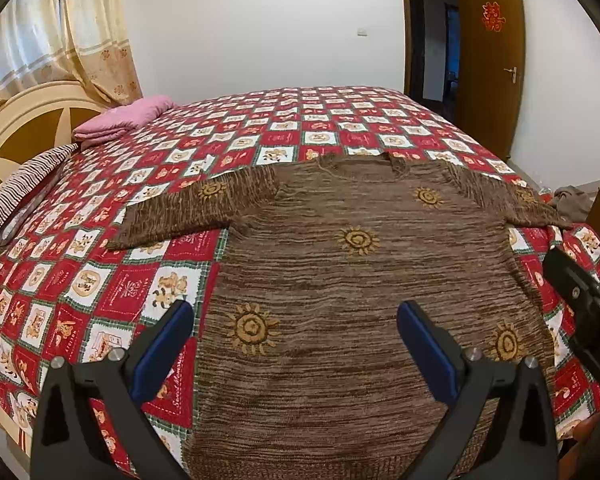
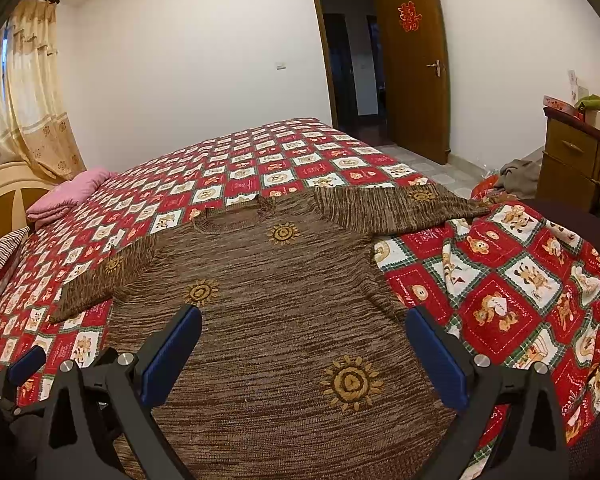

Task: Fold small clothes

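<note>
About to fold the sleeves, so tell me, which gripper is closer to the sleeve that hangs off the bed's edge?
Right. The right gripper hovers over the sweater on that sleeve's side; the left gripper is over the opposite side, farther away.

Your sweater (image 1: 340, 280) lies flat on the bed (image 1: 260, 120), hem toward you, neck (image 1: 356, 162) away, one sleeve (image 1: 172, 216) out to the left, the other sleeve (image 1: 512, 200) out to the right over the bed's edge. Your left gripper (image 1: 296, 344) hangs above the hem's left part, your right gripper (image 2: 304, 352) above its right part. Far left on the bed sits a folded blanket (image 1: 124, 118), nearer you a pillow (image 1: 24, 196), both before the headboard (image 1: 32, 120). Behind the bed stands the open door (image 2: 416, 64); at right, a dresser (image 2: 580, 160).
</note>
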`<state>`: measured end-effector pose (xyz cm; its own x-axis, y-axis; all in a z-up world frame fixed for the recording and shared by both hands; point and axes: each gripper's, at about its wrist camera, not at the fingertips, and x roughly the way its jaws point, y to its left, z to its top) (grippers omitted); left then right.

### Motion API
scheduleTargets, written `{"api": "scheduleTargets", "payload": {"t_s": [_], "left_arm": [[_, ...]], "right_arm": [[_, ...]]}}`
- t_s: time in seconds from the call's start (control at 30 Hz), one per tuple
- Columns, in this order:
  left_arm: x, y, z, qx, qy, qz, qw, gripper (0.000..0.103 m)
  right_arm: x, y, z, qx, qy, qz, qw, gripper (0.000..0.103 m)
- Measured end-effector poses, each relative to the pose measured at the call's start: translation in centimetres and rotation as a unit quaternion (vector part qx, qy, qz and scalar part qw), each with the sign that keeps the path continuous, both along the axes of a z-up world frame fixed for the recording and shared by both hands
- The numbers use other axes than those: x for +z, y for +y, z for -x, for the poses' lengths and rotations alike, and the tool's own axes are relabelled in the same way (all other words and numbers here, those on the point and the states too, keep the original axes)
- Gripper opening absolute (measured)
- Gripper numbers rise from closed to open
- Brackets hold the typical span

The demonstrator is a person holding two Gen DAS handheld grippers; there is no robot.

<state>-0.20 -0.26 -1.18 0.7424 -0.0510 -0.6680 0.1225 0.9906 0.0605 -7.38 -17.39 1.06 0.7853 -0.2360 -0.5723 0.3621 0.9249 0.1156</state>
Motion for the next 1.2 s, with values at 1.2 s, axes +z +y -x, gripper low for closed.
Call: {"api": "scheduleTargets", "payload": {"t_s": [1.2], "left_arm": [[-2.1, -0.7, -4.7, -0.008, 0.011, -0.004, 0.9999, 0.103]], "right_arm": [[-1.8, -3.0, -4.7, 0.01, 0.028, -0.023, 0.999, 0.102]]}}
